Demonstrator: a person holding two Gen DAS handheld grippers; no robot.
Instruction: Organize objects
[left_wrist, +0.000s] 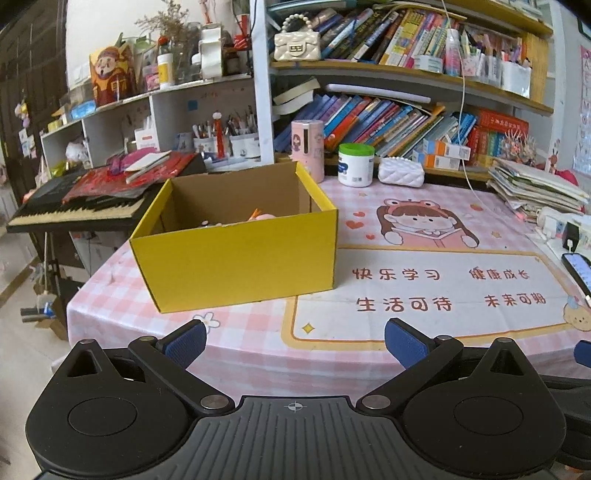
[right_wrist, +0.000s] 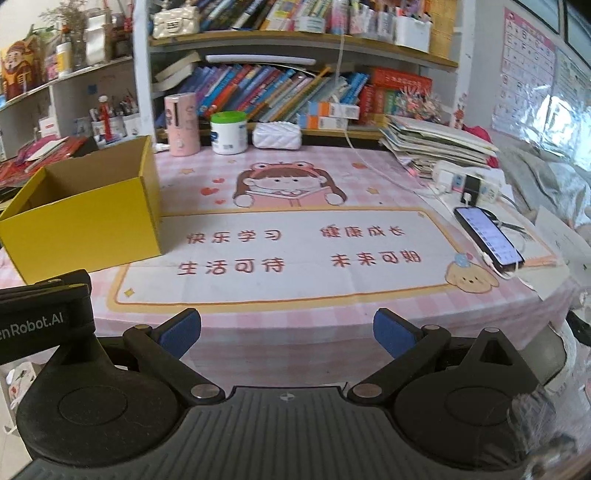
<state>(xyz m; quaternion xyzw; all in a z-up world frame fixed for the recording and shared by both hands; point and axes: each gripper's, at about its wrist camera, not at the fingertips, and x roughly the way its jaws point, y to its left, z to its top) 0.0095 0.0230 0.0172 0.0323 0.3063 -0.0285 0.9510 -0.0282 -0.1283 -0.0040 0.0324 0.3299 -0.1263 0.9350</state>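
Box: the yellow box (left_wrist: 236, 251) stands open on the table (left_wrist: 406, 314), small pink things lying inside.
From left gripper (left_wrist: 293, 343): box at 11 o'clock, near; jaws apart, empty.
From right gripper (right_wrist: 286, 332): box (right_wrist: 81, 218) at 10 o'clock, farther off; jaws apart, empty.
Nearer hand: likely the left.
Long axis: runs left to right across the left view.
Loose things: none on the mat in front.

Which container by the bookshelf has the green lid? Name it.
The white tub, standing between the taller pink canister and the white quilted pouch; neither of those has green.
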